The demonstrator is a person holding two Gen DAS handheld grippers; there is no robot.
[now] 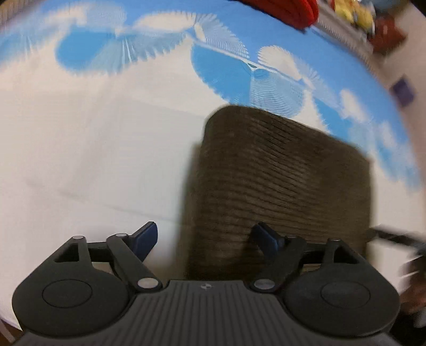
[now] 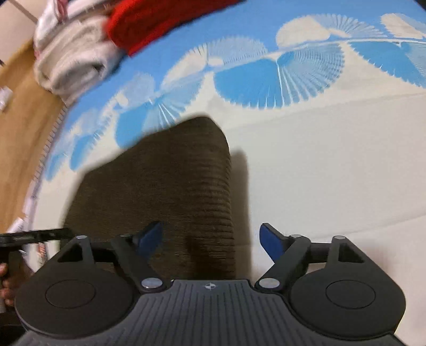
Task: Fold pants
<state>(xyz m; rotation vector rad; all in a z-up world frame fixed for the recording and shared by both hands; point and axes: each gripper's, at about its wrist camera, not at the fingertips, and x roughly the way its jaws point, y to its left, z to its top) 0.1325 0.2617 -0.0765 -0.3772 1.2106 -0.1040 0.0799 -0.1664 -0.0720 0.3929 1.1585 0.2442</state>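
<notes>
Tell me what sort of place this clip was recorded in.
Probably a bedroom at home: brown pants lie folded on a blue-and-white patterned bedsheet, folded towels and a red garment sit nearby, beside a wooden floor.

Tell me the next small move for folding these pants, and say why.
Probably lift both grippers clear. The brown pants already lie as a compact folded block on the bedsheet, and the left gripper and right gripper both have open jaws holding nothing, so little seems left beyond perhaps smoothing the top.
</notes>
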